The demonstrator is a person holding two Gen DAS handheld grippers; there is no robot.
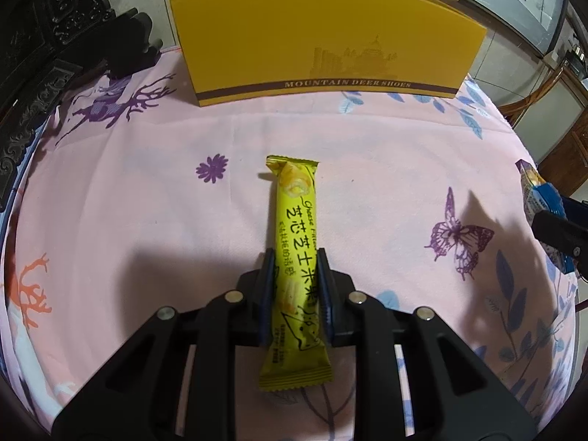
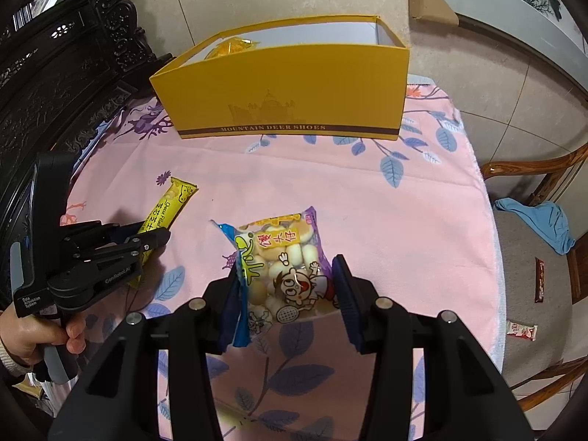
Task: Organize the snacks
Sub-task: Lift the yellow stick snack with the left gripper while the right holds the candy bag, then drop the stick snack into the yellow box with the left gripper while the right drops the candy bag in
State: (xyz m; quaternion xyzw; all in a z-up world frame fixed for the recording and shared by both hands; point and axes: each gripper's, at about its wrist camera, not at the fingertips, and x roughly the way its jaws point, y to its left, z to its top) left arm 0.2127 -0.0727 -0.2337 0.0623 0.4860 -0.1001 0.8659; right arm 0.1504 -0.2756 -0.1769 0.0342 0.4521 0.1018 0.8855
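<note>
Left gripper (image 1: 294, 257): black plastic linkage arms, four round silver pivot pins, dark blue ribbed pads (image 1: 267, 286) on both fingers. Right gripper (image 2: 284, 275): same build, black arms, silver pins, blue pads. From the right wrist view, the left unit's body shows white print "GenRobot.AI" and "Data Acquisition System", grey handle trim. Hand (image 2: 35, 334) on the handle; pale knitted cuff (image 2: 6, 358), possibly a sweater.

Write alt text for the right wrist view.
The right gripper holds a clear bag of round biscuits over a pink patterned tablecloth. Behind stands an open yellow shoe box; at left, the left gripper grips a yellow snack bar.
</note>
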